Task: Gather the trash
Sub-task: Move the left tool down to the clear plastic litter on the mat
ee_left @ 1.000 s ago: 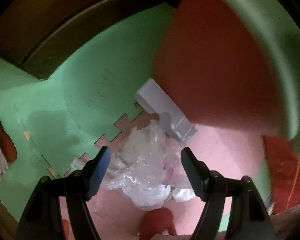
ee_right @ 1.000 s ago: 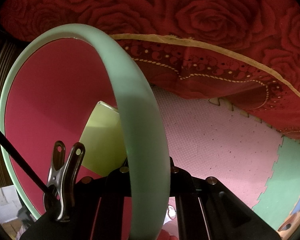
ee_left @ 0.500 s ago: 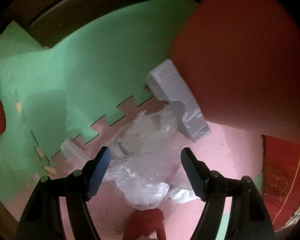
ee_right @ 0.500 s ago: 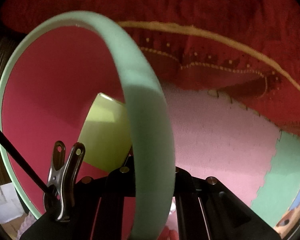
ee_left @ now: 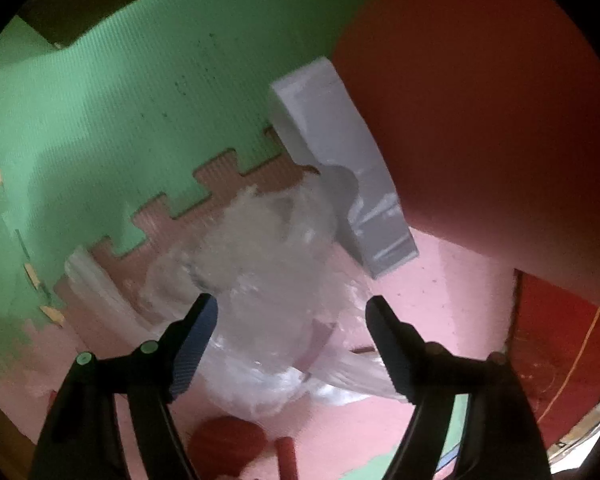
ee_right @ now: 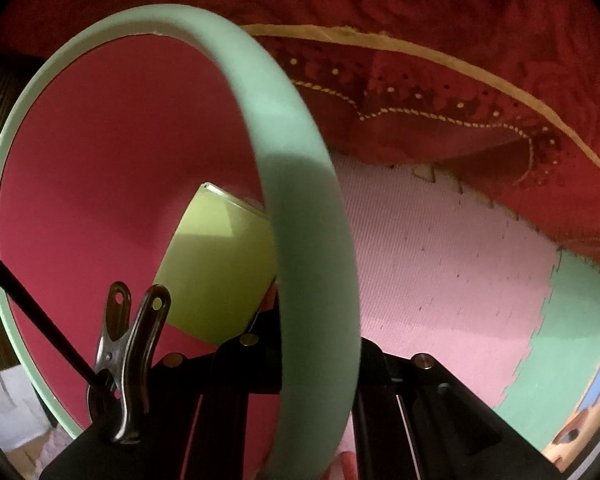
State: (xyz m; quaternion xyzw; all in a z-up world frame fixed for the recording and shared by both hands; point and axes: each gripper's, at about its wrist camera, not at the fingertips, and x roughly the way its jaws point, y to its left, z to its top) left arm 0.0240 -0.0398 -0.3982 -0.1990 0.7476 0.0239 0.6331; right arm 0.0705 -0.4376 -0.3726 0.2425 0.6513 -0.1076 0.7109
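— Left wrist view first. What are the left tongs (ee_left: 290,340) doing?

— Spread wide, and they have just been opening a little further. Both dark fingers reach up from the bottom of the frame, pointing steeply down at the floor. A crumpled clear plastic bag (ee_left: 268,292) lies between and just beyond them, but the pads do not press on it.

— Where exactly is that bag?

— Centre of the frame, on the pink foam mat (ee_left: 452,304), close to the toothed seam where it joins the green foam mat (ee_left: 140,120) filling the upper left. A grey-white box (ee_left: 340,160) lies just above and right of the bag, running diagonally, its upper end against the red bin (ee_left: 480,120) that fills the upper right. Whether bag and box touch I cannot tell. Something small and red (ee_left: 228,440) sits at the bottom edge; it is too blurred to name.

— And the right wrist view?

— The right tongs (ee_right: 316,364) are pressed together on the pale green rim (ee_right: 300,208) of that bin, which arcs from the bottom centre up and round the left half. A yellow-green box (ee_right: 216,264) lies inside against the red wall. A metal clip (ee_right: 128,360) stands at lower left. Pink and green mats show at right, with a red rose-patterned cloth (ee_right: 420,20) across the top.
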